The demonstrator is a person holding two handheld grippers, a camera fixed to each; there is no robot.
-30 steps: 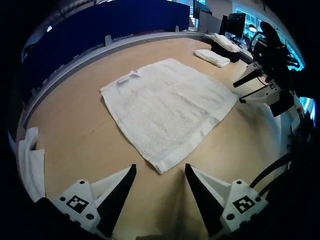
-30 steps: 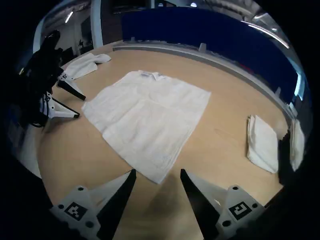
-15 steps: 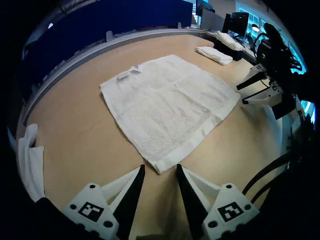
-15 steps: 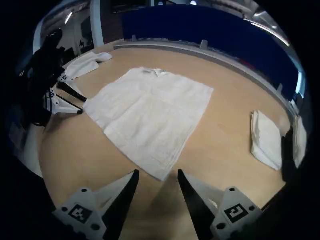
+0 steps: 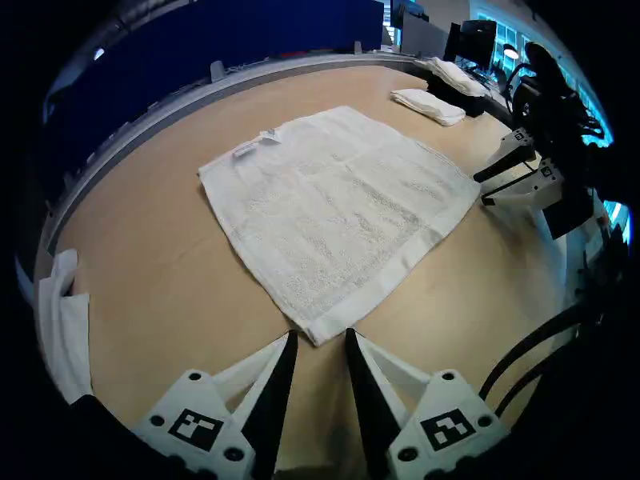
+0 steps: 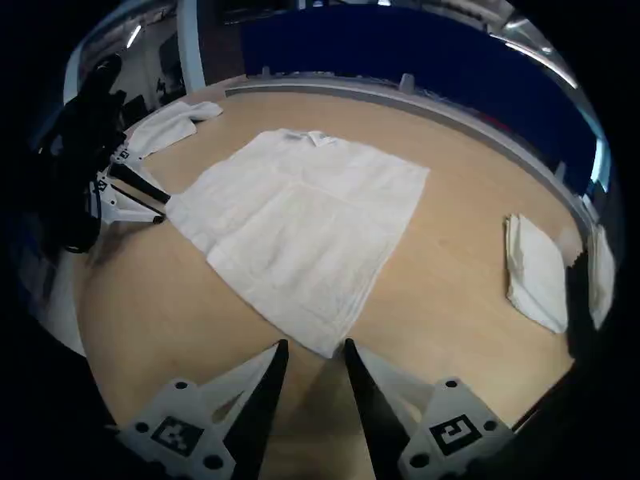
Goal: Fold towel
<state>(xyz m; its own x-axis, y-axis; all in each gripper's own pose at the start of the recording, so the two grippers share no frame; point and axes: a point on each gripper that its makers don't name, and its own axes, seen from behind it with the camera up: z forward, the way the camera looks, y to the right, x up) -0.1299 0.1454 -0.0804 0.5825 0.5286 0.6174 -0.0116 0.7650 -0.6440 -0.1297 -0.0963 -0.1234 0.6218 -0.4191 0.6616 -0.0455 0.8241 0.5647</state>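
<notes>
Left gripper (image 5: 319,334) is down low. Its black-tipped fingers (image 5: 274,384) are drawn in to a slim gap with nothing between them, and the near corner of the flat white terry towel (image 5: 336,208) sits right at the mouth of that gap. Whether the tips touch cloth, I can't tell.

Right gripper (image 6: 314,346), same story: fingers (image 6: 260,392) narrowed but not closed, empty, and another towel corner just ahead of the tips. The towel spreads away from both pairs across the pale wooden worktop (image 5: 152,256), lying smooth.

Here's the danger. With gaps this tight and the cloth flat on the wood, the tips may shove the corner forward rather than straddle it. That would rumple the hem and leave the fingers closing on air. They could also nip only the very edge, and thick terry held that thinly is likely to slide out on the lift.

Worse, if one side catches and the other misses, the towel goes up crooked and the fold lands skewed. If the towel is doubled, which I can't tell, a shallow bite could take the top layer alone.

Further out, a folded white towel stack (image 6: 534,272) lies well to the right of the right fingers, so a wide swing looks unlikely to disturb it.
</notes>
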